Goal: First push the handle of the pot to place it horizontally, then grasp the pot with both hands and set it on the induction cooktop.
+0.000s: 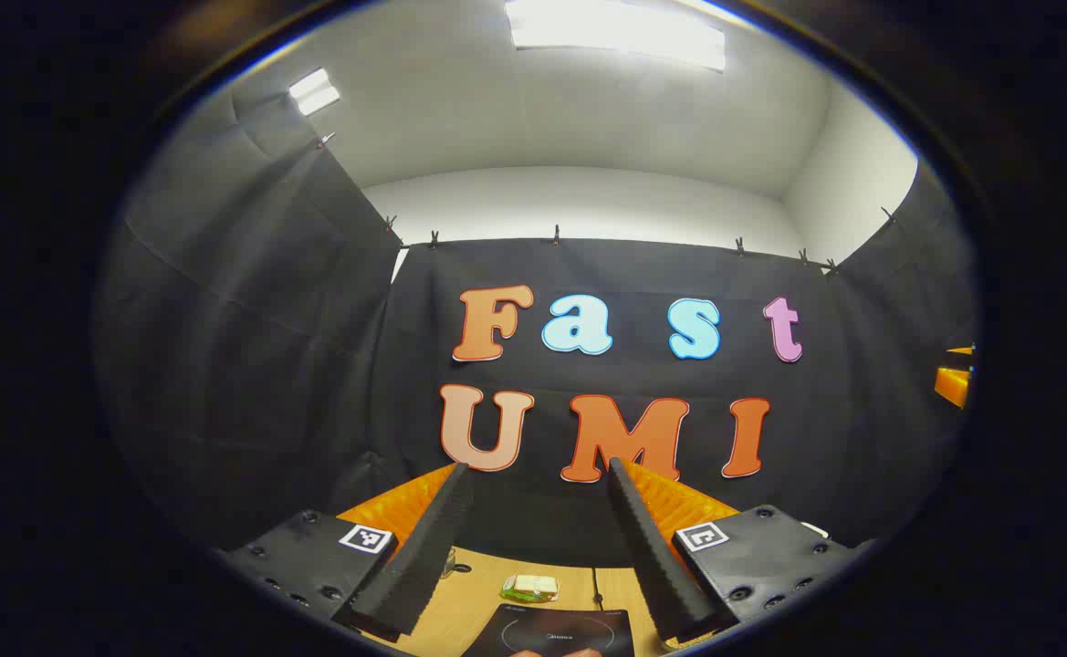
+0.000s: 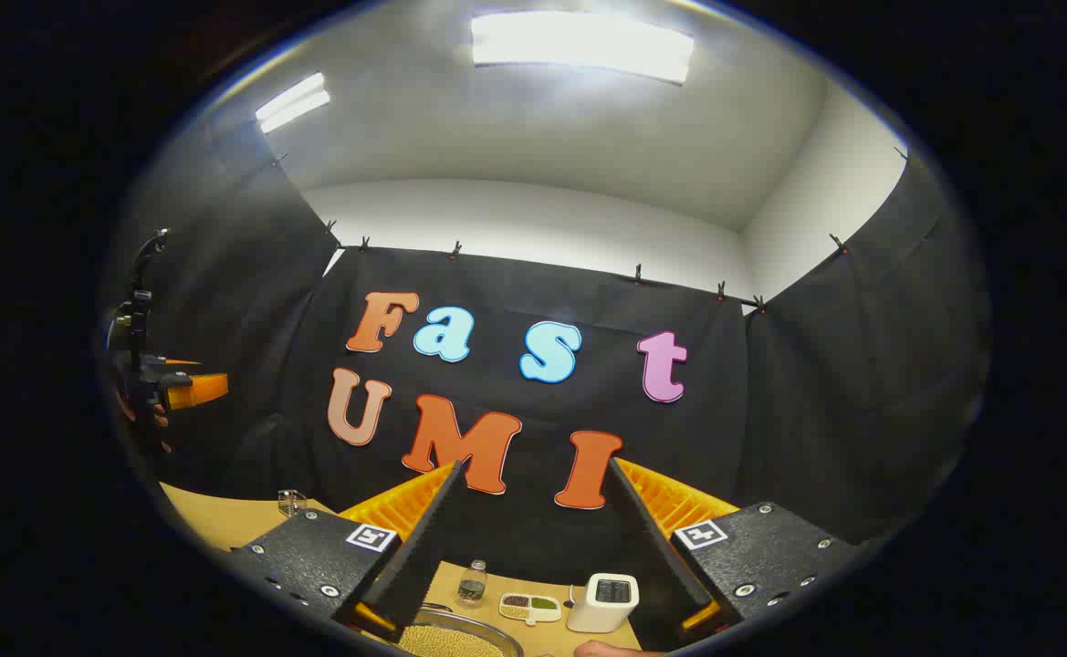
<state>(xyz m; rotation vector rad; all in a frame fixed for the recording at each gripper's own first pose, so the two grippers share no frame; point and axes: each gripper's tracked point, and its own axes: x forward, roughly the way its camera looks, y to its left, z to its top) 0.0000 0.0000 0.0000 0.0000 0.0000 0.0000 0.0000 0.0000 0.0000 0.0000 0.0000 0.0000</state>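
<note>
Both claws stand apart, holding nothing: left gripper [image 1: 538, 474] above the flat black induction cooktop [image 1: 556, 630], right gripper [image 2: 533, 474] above a round steel bowl of yellow grains [image 2: 455, 636] and a white boxy appliance [image 2: 603, 602].

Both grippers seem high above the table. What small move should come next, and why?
Probably lower both and tilt them toward the table. The left gripper and right gripper are open, holding nothing and pointing at the booth wall; the induction cooktop sits at the bottom edge, and the pot's handle cannot be identified.
</note>
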